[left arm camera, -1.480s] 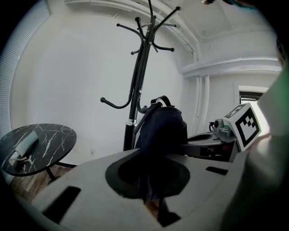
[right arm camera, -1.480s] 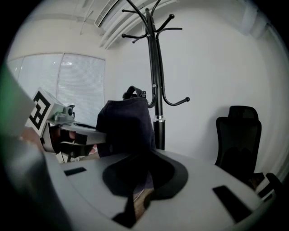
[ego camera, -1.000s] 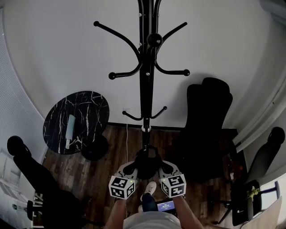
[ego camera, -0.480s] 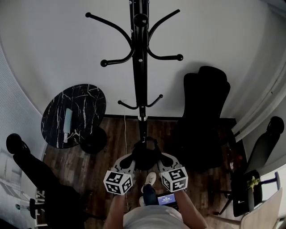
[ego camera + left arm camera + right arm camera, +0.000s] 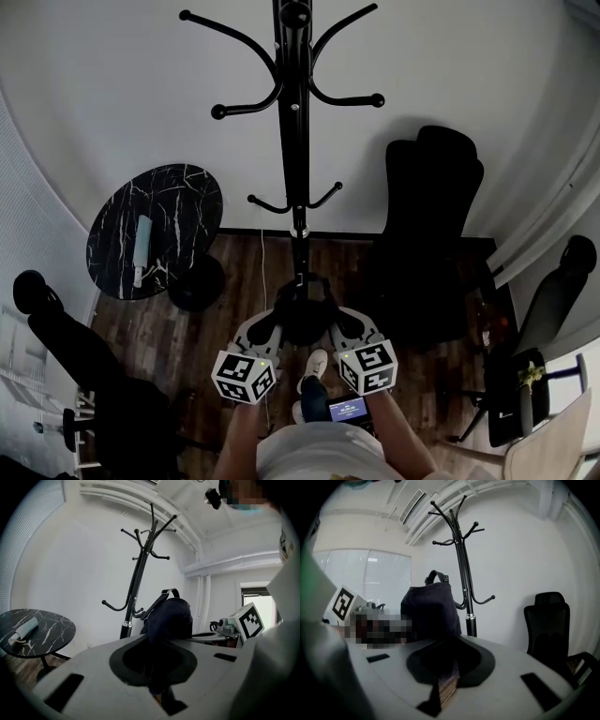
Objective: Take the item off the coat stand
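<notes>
Up it comes! Over the last second both grippers have lifted and drawn back toward the person, and the dark bag (image 5: 305,323) has travelled with them. The left gripper (image 5: 269,335) is pinched almost closed on the bag's fabric at one side, and the right gripper (image 5: 343,330) likewise on the other. The bag hangs between them, just in front of the coat stand (image 5: 293,141) pole, above the wooden floor (image 5: 234,272). Every hook in the head view is bare, and the carry handle (image 5: 436,576) stands free. One strap (image 5: 157,604) runs close by a lower hook (image 5: 137,611), and I can't settle whether they touch. By my reading it's off, and only carrying it clear remains.
</notes>
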Tool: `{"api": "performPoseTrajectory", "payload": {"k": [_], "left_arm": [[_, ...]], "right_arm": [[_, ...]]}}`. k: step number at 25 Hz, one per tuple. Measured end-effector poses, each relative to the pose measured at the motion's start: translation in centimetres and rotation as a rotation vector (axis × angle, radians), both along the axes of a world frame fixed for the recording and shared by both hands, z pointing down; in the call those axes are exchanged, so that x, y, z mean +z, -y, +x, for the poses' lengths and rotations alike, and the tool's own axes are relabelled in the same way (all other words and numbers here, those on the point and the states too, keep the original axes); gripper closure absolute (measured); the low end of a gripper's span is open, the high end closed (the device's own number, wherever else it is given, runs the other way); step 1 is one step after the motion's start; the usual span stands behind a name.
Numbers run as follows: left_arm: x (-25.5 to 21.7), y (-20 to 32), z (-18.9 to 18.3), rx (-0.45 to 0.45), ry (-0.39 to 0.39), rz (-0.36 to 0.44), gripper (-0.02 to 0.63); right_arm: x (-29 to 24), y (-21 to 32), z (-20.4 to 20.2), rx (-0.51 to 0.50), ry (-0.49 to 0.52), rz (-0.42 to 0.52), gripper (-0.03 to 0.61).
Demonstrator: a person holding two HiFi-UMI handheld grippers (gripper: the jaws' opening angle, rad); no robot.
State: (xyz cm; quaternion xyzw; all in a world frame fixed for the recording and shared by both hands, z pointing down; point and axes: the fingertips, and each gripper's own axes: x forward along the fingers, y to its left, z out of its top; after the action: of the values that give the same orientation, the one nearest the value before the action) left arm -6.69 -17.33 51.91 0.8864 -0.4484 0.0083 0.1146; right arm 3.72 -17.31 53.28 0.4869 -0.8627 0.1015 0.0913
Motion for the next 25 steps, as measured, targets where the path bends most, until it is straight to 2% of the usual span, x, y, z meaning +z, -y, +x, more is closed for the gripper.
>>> {"api": "performPoseTrajectory", "payload": {"k": [14, 25], "left_arm": [[-0.1, 0.5, -0.7, -0.018, 0.026, -0.002, 0.584], [0.5, 1.6, -0.6, -0.023, 0.005, -0.022, 0.584]], "right_arm": [[0.1, 0.5, -0.6, 0.003, -0.007, -0.016, 0.553], [0.2, 1.3, -0.4, 0.008, -0.011, -0.021, 0.552]]}}
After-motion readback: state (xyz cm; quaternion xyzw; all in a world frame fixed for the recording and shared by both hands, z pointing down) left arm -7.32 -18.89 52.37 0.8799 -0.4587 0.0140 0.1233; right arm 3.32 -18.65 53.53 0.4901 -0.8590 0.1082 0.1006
